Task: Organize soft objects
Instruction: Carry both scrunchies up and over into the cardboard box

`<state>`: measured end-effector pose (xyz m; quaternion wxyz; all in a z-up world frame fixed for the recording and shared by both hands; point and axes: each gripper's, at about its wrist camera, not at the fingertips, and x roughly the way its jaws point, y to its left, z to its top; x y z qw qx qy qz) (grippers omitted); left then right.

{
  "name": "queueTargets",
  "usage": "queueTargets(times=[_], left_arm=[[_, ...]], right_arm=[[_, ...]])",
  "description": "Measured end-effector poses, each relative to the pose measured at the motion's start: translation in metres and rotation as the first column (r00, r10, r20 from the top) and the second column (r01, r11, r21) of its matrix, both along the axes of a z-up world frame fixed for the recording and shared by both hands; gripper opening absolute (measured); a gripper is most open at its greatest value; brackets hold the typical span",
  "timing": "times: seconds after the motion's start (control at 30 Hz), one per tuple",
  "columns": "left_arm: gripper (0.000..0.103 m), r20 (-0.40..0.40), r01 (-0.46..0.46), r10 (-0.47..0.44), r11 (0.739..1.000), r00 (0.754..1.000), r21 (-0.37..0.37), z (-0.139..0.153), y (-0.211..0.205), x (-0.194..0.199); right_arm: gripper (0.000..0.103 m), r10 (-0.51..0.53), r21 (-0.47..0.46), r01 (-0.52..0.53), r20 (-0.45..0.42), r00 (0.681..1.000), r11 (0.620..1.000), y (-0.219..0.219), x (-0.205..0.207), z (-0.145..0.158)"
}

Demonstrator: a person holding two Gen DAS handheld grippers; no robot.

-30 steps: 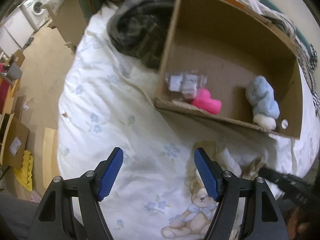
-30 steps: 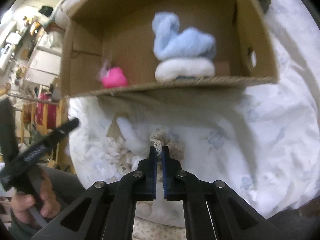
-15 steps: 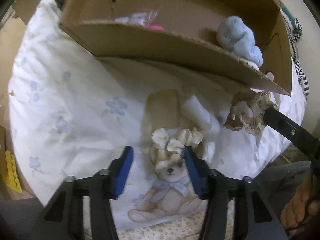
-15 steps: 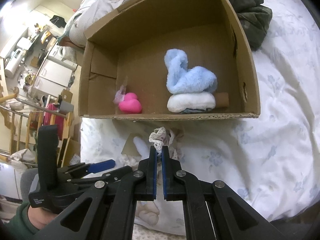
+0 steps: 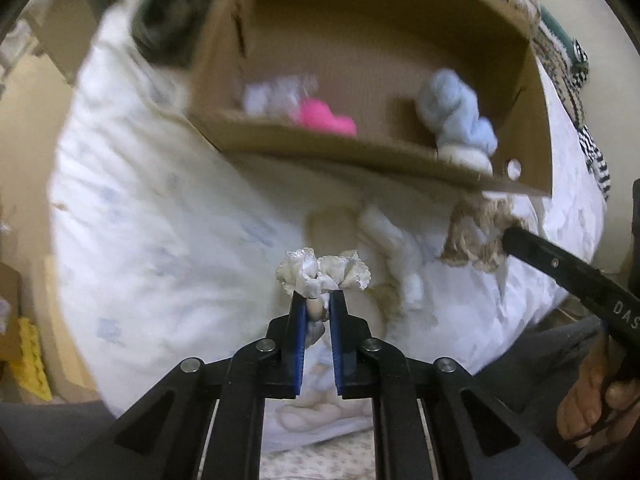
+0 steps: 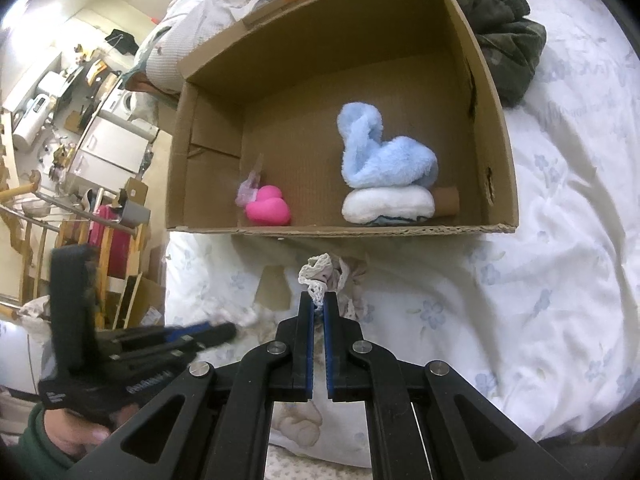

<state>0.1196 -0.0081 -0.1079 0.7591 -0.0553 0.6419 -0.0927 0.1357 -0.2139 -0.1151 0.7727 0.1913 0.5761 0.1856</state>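
Left gripper [image 5: 318,298] has closed since earlier, now pinching white lace scrunchie [image 5: 322,274] above bed [image 5: 160,232]. Right gripper [image 6: 319,299] clamps beige lace scrunchie [image 6: 320,274] just before cardboard box [image 6: 496,152] holding blue plush [image 6: 380,156], pink heart [image 6: 267,211].

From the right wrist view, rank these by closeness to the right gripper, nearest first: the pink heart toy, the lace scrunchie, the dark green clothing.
1. lace scrunchie: pinched in the jaws of the right gripper.
2. pink heart toy: inside the cardboard box, at its front left.
3. dark green clothing: on the bed beyond the box's far right corner.
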Motion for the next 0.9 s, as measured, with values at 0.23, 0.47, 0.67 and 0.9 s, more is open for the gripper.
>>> queueTargets(times=[0.23, 0.47, 0.67, 0.9], left_arm=[[0.010, 0.064, -0.047, 0.044, 0.998, 0.997, 0.050, 0.012, 0.014, -0.005], [0.010, 0.076, -0.057, 0.052, 0.996, 0.996, 0.070, 0.013, 0.017, -0.008], [0.010, 0.076, -0.064, 0.058, 0.995, 0.995, 0.079, 0.011, 0.014, -0.008], [0.010, 0.121, -0.054, 0.043, 0.994, 0.992, 0.094, 0.020, 0.009, -0.008]], right_arm=[[0.006, 0.008, 0.022, -0.009, 0.039, 0.999, 1.000, 0.000, -0.006, 0.011], [0.006, 0.014, 0.046, -0.017, 0.066, 0.998, 0.999, 0.001, -0.012, 0.022], [0.006, 0.011, 0.097, -0.021, 0.105, 0.994, 0.995, -0.003, -0.013, 0.034], [0.006, -0.015, 0.193, -0.029, 0.223, 0.975, 0.981, -0.012, -0.018, 0.063]])
